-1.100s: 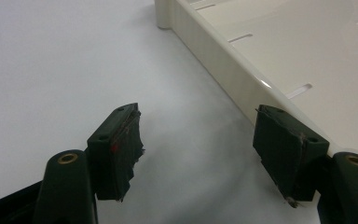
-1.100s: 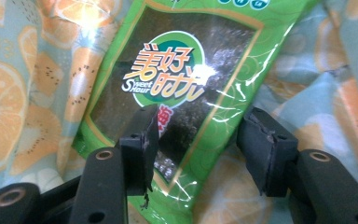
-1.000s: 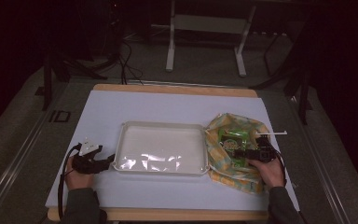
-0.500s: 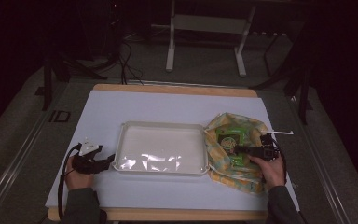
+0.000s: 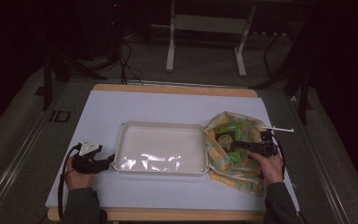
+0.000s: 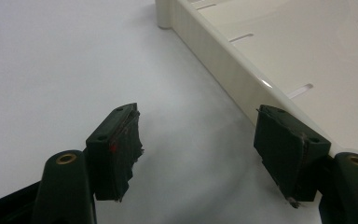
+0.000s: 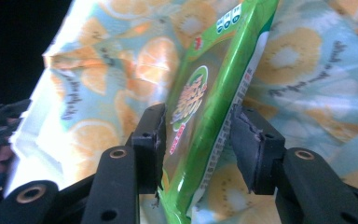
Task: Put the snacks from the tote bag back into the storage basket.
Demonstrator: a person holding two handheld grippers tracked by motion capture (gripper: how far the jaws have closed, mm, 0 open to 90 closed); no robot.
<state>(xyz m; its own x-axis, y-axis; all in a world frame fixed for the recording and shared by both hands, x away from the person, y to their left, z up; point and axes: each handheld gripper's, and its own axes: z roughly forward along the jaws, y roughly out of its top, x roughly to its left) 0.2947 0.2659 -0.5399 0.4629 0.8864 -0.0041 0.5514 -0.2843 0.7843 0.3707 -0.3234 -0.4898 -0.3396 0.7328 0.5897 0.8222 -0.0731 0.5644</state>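
A green snack packet (image 7: 205, 93) lies in the mouth of an orange-print cloth bag (image 5: 233, 172) at the table's right. My right gripper (image 7: 198, 135) has just been closing its jaws, and both pads now press on the packet's sides. In the high view the right gripper (image 5: 240, 145) points left into the bag, at the green packet (image 5: 228, 137). My left gripper (image 6: 198, 135) rests open on the table, with nothing between its pads, right beside the left wall of the cream tray (image 6: 223, 56). The left gripper (image 5: 107, 161) stands at the tray's (image 5: 161, 125) near-left corner.
The tray sits empty in the middle of a white board (image 5: 168, 105) laid on a wooden table. A thin white stick (image 5: 279, 129) lies just beyond the bag. The bag's cloth (image 7: 107, 70) surrounds the packet.
The right gripper's jaws have narrowed onto the green packet, with the hand barely shifting. The left hand and gripper have stayed where they were.
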